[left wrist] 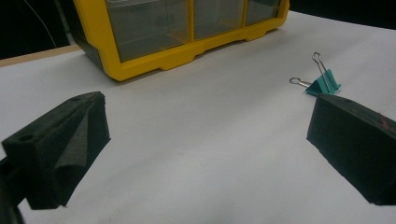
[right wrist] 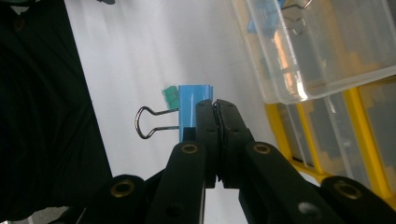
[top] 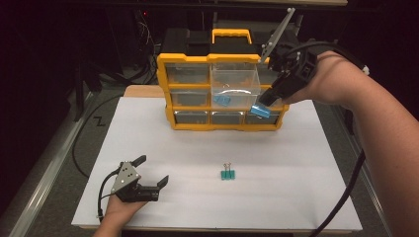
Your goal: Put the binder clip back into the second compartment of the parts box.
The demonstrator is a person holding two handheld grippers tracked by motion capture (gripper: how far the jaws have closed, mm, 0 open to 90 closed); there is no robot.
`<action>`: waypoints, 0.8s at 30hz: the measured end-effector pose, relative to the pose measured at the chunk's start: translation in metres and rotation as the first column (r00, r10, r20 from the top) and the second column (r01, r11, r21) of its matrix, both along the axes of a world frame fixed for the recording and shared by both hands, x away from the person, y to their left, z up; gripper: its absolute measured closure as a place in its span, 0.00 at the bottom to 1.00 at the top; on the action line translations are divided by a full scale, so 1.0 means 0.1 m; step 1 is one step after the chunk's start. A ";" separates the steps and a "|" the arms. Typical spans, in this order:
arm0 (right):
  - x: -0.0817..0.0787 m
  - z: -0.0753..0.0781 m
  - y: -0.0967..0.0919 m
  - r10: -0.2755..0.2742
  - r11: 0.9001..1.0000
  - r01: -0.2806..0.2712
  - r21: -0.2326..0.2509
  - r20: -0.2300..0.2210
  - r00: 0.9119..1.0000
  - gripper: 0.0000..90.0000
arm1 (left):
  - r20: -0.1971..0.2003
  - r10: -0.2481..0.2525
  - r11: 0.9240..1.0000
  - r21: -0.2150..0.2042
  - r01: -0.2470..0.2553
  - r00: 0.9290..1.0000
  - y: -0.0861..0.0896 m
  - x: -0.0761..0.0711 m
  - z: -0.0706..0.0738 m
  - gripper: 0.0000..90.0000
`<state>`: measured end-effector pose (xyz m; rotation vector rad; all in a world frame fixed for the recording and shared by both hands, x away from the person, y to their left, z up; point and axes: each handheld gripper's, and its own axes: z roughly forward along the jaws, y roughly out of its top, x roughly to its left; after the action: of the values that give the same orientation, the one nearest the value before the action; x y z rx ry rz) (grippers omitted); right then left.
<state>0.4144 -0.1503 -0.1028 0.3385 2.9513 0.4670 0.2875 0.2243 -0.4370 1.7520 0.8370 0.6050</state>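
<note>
A yellow organizer [top: 164,91] stands at the back of the white table, with one clear drawer [top: 236,79] pulled out; a blue binder clip [top: 223,100] lies inside it. My right gripper [top: 265,102] hangs just right of that drawer, pointing down-left, shut on another blue binder clip [top: 260,111]. The right gripper view has the closed jaws of the right gripper [right wrist: 215,105] pinching this blue clip [right wrist: 192,100], wire handles sticking out left, beside the drawer [right wrist: 322,60]. Teal binder clips [top: 227,174] lie mid-table. My left gripper [top: 152,169] rests open at the front left, nothing between its jaws.
The organizer's shut drawers [left wrist: 149,28] and yellow base [left wrist: 154,65] rise ahead in the left gripper view, with the teal clips [left wrist: 324,84] by the right jaw. A cable [top: 346,192] trails from the right gripper past the table's right edge. Dark floor surrounds the table.
</note>
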 end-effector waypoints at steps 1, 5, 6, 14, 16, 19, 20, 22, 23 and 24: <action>0.00 0.03 0.01 0.001 1.000 -0.001 -0.001 0.004 1.000 1.00 | -0.001 -0.001 1.000 0.000 0.001 1.000 0.00 0.00 0.00 0.00; 0.01 0.16 0.02 0.002 1.000 -0.002 0.007 0.021 1.000 1.00 | -0.001 -0.002 1.000 0.001 0.002 1.000 0.00 0.00 0.00 0.00; 0.01 0.18 0.02 -0.001 1.000 0.000 0.008 0.024 1.000 1.00 | -0.001 -0.003 1.000 0.001 0.003 1.000 0.00 0.00 0.00 0.00; 0.15 0.35 0.13 -0.014 1.000 0.013 0.011 0.044 0.999 1.00 | -0.003 -0.006 1.000 -0.004 0.006 1.000 0.00 0.00 0.00 0.00; 0.19 0.37 0.17 -0.020 1.000 0.019 0.008 0.047 0.999 1.00 | -0.004 -0.006 1.000 -0.004 0.006 1.000 0.01 0.00 0.00 0.00; 0.25 0.38 0.25 -0.020 1.000 0.020 0.008 0.053 0.998 1.00 | -0.005 -0.007 1.000 -0.004 0.007 1.000 0.01 0.00 0.00 0.00; 0.28 0.38 0.28 -0.019 1.000 0.019 0.007 0.054 0.998 1.00 | -0.006 -0.010 1.000 -0.001 0.010 1.000 0.01 0.00 0.00 0.00; 0.32 0.37 0.32 -0.024 1.000 0.024 0.005 0.057 0.998 1.00 | -0.002 -0.010 1.000 -0.005 0.010 1.000 0.01 0.00 0.00 0.00; 0.36 0.36 0.34 -0.029 1.000 0.029 0.003 0.056 0.998 1.00 | -0.003 -0.010 1.000 -0.005 0.010 1.000 0.01 -0.01 0.00 0.00; 0.38 0.36 0.36 -0.030 1.000 0.031 -0.002 0.055 0.998 1.00 | -0.002 -0.010 1.000 -0.007 0.010 1.000 0.01 -0.01 0.00 0.00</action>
<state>0.4524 -0.1147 -0.0666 0.3639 2.8895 0.4607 0.2868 0.2254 -0.4371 1.7494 0.8300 0.5929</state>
